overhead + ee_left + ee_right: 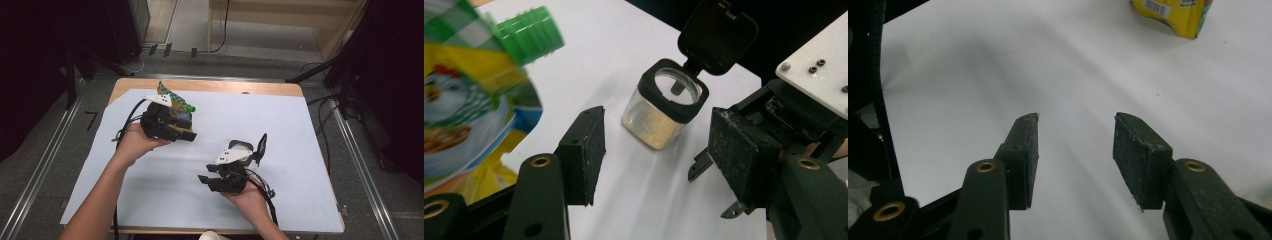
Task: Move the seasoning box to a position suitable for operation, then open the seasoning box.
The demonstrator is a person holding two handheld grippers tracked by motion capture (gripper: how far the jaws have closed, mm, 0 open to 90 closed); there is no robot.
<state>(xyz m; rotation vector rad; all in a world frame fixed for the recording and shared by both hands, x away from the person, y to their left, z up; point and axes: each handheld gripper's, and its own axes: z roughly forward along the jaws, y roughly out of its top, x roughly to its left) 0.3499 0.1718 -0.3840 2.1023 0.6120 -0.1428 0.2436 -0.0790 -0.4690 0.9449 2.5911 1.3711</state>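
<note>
White paper [280,125] is covering the wooden table, and both grippers are hovering over it with jaws apart, nothing between the pads. Just beyond the right gripper [206,181], the clear jar [663,112] is standing with its black flip lid [718,34] open; a careless brush could topple it and spill the pale powder inside. Beside the left gripper [186,135], a green-capped pouch [471,95] is lying.

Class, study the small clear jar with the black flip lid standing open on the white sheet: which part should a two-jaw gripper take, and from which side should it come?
Grip the clear jar by two opposite flat walls of its square body, below the black collar. Probably best to come level from a side away from the hinge, since the open flip lid stands up over the back edge and would foul jaws coming from above there. Keep it upright: powder lies in the bottom.
</note>
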